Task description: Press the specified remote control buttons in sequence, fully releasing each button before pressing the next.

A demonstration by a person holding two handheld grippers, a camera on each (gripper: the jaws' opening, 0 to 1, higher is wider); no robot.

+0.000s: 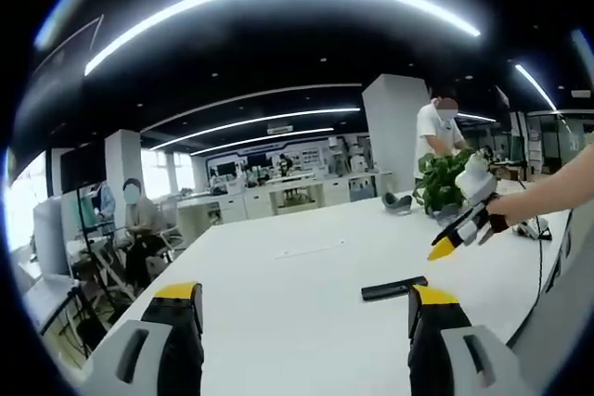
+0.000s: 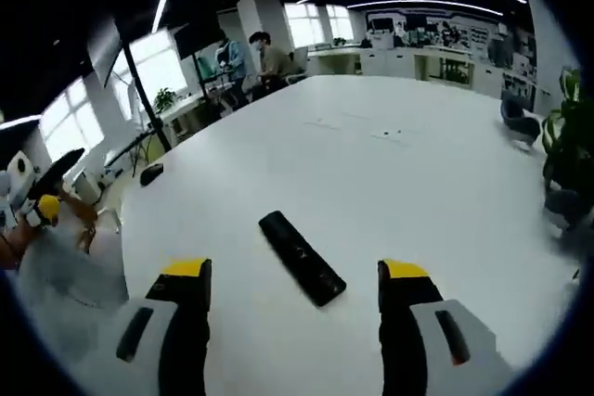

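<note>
Left gripper view: left gripper released, jaws wide apart, yellow tips up from the bottom edge, nothing between them. It hovers above the white table. The black remote control lies flat on the table, just ahead of the right jaw tip and slightly inward of it, not touching, long side running across the view. Farther ahead and to the right, the right gripper comes in held by a person's arm; yellow tip pointing down-left toward the table, above the remote and apart from it. Beyond it a potted green plant on the table's far edge, a dark round object beside it. A person in a white shirt stands behind the plant; a seated person far left of the jaws.

Right gripper view: right gripper released too, jaws wide, empty. Remote control lies on the white table right between the two jaw tips, slightly ahead, angled diagonally, near end toward the right jaw. No contact with either jaw visible. Which buttons face up: too small to tell. Left gripper sits far left of the jaws at the view edge; cannot tell its jaws here. A small dark object near the table's left edge. Plant leaves far right. Two people seated well ahead beyond the table.
</note>
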